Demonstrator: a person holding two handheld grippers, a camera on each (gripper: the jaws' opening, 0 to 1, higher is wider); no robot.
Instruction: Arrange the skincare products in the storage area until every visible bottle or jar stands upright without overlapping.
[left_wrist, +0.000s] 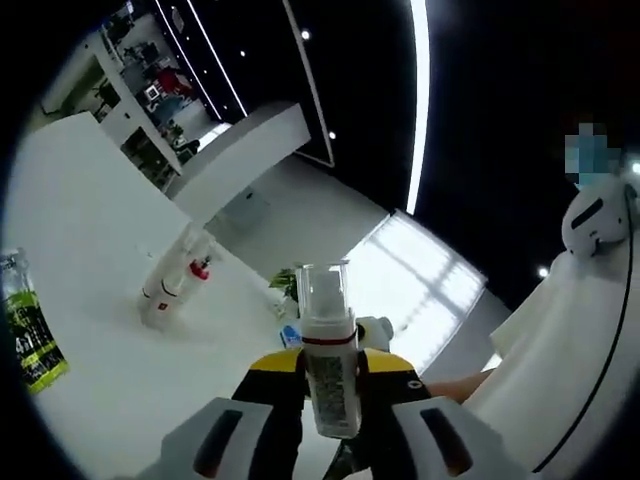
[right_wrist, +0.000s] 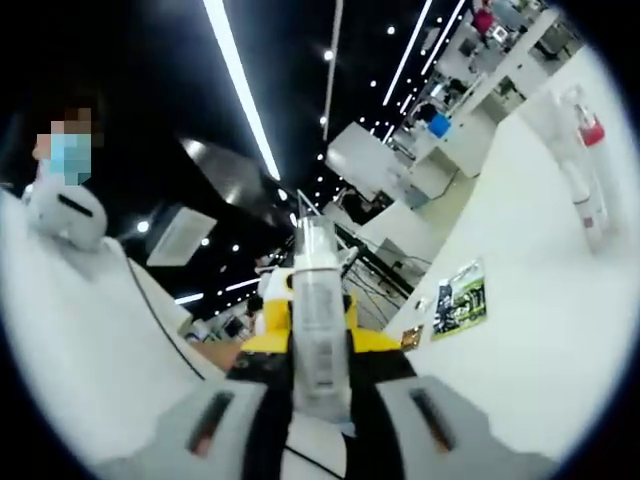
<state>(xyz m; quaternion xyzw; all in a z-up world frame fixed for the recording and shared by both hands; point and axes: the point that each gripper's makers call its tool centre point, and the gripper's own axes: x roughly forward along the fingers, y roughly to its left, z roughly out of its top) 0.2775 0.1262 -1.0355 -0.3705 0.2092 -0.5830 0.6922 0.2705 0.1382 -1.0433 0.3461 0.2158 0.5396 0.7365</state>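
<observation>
Bottle (left_wrist: 328, 352) stands between the jaws of the left hand-held gripper (left_wrist: 330, 425), a clear-capped pump bottle with a printed label and a red band under the cap; the jaws are closed against its sides and it is lifted off the white surface (left_wrist: 90, 250). Beyond it on the surface stand two white bottles with red marks (left_wrist: 175, 272), close together, and a green-labelled pack (left_wrist: 28, 330) lies near the view's left edge.

In the right gripper view, the right hand-held gripper (right_wrist: 320, 400) likewise grips a clear-capped bottle (right_wrist: 318, 320) between closed jaws, above the surface (right_wrist: 520, 380). There the white bottles (right_wrist: 580, 160) stand far off at upper right, and the green pack (right_wrist: 460, 298) lies nearer the middle. A person in white (right_wrist: 70, 300) fills the left side.
</observation>
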